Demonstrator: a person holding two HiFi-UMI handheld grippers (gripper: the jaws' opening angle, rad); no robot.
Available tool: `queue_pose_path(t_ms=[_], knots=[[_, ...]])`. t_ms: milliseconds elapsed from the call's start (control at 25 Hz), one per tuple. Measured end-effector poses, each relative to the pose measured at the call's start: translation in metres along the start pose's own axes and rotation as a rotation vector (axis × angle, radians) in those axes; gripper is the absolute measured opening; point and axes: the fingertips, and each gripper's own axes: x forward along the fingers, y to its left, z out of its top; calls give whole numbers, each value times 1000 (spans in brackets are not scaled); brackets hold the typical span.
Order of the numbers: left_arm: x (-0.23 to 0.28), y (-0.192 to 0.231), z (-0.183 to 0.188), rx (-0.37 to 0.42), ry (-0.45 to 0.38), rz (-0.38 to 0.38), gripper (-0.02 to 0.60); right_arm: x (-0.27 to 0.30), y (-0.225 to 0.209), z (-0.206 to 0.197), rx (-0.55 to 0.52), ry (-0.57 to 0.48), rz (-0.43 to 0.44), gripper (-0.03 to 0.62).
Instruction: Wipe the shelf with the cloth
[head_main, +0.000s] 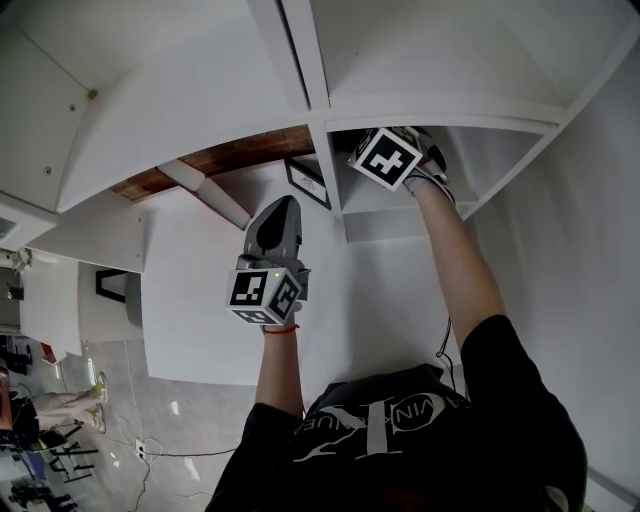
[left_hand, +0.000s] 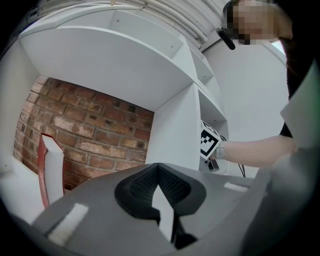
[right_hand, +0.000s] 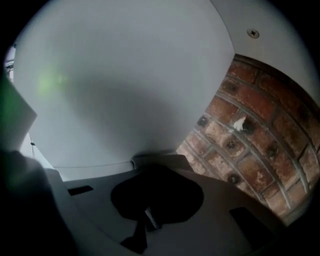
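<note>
The white shelf unit has open compartments backed by a brick wall. My right gripper reaches into the right-hand compartment, where its marker cube hides the tips in the head view. Its jaws are shut, and a grey fold of cloth shows at their tips against the white inner panel. My left gripper hangs in front of the unit near the upright divider. It is shut and holds nothing. From the left gripper view, the right cube shows beside the divider.
A red-and-white board leans in the left compartment. A black frame stands by the divider. Bricks close the back of the right compartment, with a screw above. Stands and cables lie on the floor at lower left.
</note>
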Motion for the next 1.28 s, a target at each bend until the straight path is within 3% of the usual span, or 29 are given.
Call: queue_pose_path(t_ms=[440, 720, 1280], knots=[[1, -18, -4, -17, 3, -50, 9, -31, -55, -67, 246, 114, -209, 12], [5, -30, -6, -11, 12, -88, 9, -47, -63, -91, 414, 130, -254, 12], [6, -34, 1, 3, -13, -96, 9, -78, -46, -98, 422, 155, -297, 12]])
